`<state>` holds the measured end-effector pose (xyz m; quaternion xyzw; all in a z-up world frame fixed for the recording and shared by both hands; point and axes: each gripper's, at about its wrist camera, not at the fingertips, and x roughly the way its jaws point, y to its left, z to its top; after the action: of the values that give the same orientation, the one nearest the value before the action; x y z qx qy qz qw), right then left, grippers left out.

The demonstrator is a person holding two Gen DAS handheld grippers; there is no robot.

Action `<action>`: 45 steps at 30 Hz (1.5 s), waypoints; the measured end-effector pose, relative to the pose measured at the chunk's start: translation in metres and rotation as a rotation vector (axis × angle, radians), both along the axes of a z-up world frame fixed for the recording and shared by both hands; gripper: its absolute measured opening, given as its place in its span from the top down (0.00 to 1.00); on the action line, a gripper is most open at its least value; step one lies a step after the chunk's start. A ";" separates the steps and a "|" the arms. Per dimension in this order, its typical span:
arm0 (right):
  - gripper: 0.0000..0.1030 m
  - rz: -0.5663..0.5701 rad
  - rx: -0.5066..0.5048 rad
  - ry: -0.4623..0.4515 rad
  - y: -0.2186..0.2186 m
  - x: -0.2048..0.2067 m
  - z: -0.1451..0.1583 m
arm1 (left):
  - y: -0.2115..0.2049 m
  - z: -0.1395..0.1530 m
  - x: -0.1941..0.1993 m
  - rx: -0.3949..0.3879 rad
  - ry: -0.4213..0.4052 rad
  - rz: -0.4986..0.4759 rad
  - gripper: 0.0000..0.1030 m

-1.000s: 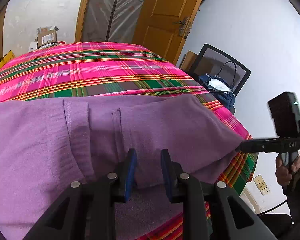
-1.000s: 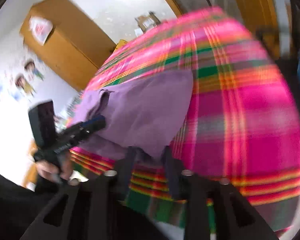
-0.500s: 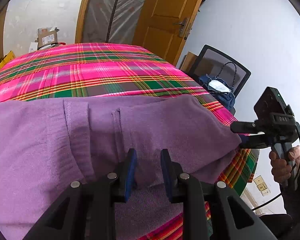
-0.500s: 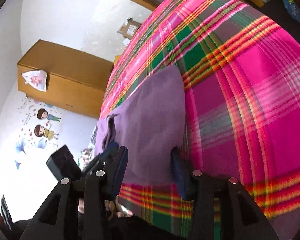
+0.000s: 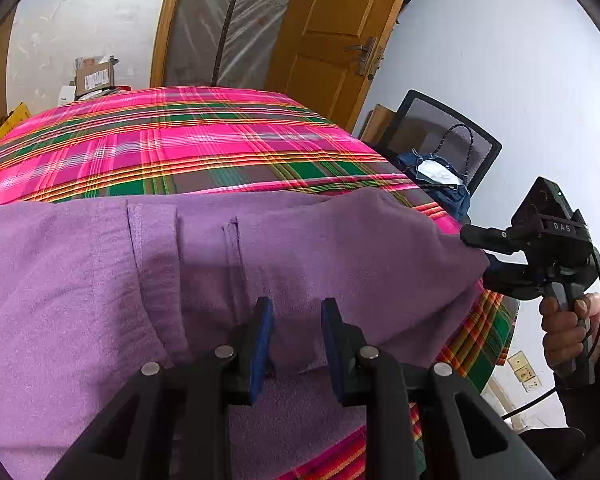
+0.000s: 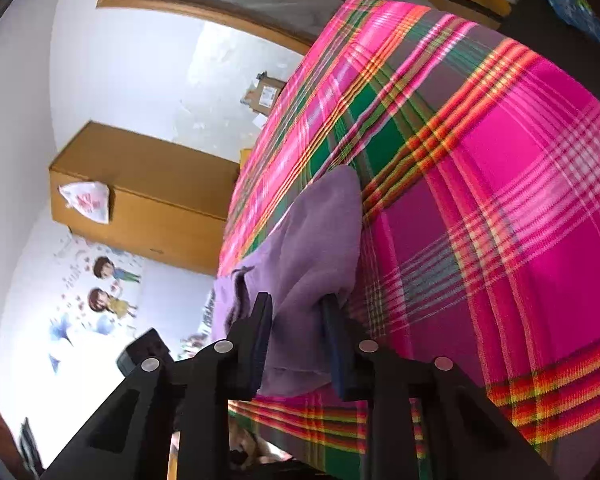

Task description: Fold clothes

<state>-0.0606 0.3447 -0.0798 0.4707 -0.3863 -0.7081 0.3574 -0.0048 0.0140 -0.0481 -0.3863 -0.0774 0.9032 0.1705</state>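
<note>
The purple cloth (image 5: pixel 300 248) lies on the plaid tabletop (image 5: pixel 204 140). The left gripper (image 5: pixel 296 312) has spread jaws with cloth between them (not pinched). The right gripper (image 6: pixel 296 312) jaws, also spread, sit around its corner.

walls: pale | wooden door (image 5: pixel 332 40) | mesh chair (image 5: pixel 444 140) | wooden cabinet (image 6: pixel 148 196) | plaid bedspread (image 5: pixel 180 148)

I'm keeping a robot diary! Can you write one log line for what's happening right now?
task: fold clothes | left gripper: open around purple garment near edge | right gripper: open around garment corner | surface: pink plaid tablecloth | fold: not yet done
</note>
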 end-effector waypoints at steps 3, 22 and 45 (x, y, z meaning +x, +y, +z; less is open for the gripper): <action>0.87 -0.028 0.016 -0.027 0.003 0.001 -0.005 | 0.000 0.000 0.000 0.000 0.001 0.001 0.75; 0.90 -0.042 0.106 0.005 0.004 0.002 0.001 | 0.002 0.002 0.000 -0.013 -0.006 -0.003 0.75; 0.87 0.025 0.133 0.049 -0.011 -0.006 -0.006 | 0.006 0.004 -0.023 -0.065 -0.013 0.022 0.75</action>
<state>-0.0661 0.3337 -0.0857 0.4808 -0.3236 -0.7390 0.3434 -0.0274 0.0204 -0.0446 -0.3965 -0.0532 0.9046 0.1471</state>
